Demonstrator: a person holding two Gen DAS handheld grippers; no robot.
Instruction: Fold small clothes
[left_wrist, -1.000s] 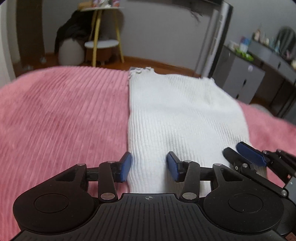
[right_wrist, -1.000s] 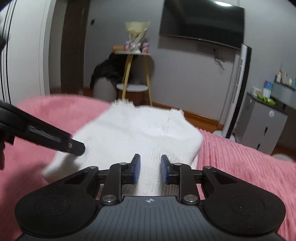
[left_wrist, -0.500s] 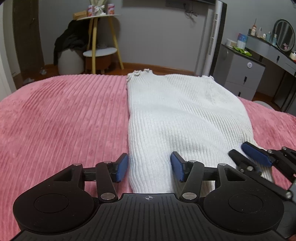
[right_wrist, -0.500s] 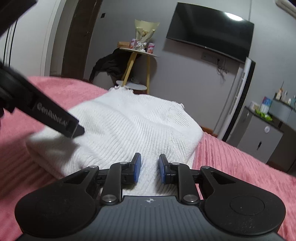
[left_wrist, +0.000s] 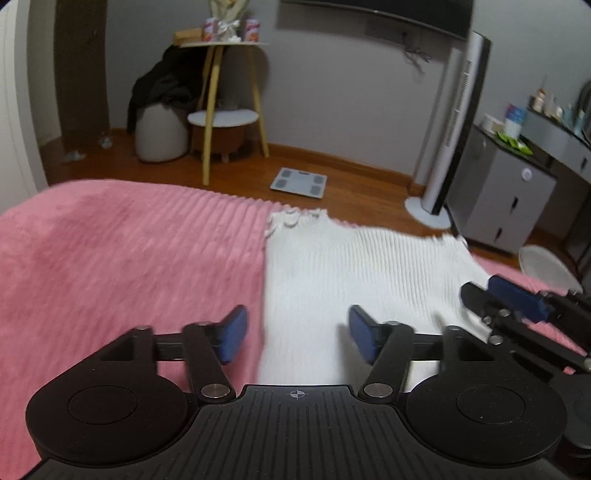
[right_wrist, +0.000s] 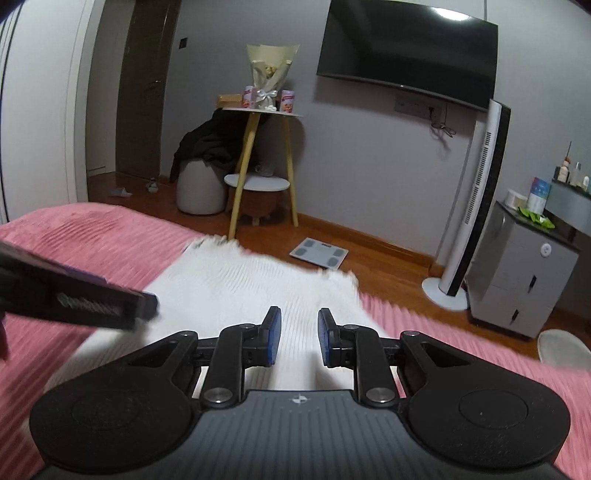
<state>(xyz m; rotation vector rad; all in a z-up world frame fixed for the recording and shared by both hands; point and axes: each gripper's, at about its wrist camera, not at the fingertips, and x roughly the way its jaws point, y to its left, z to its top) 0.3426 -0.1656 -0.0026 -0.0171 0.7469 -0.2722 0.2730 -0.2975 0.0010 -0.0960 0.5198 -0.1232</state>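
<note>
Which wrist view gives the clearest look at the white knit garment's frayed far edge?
The left wrist view: the white knit garment lies flat on the pink blanket, ribbing and fringe visible between the open left gripper. The right wrist view shows it motion-blurred, its near part hidden behind the right gripper and the left gripper's finger.

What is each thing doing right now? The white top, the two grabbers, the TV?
White knit top: lying flat on the pink blanket.
Left gripper: open, over the top's left edge.
Right gripper: partly open, holding nothing.
TV: off, screen dark.
</note>
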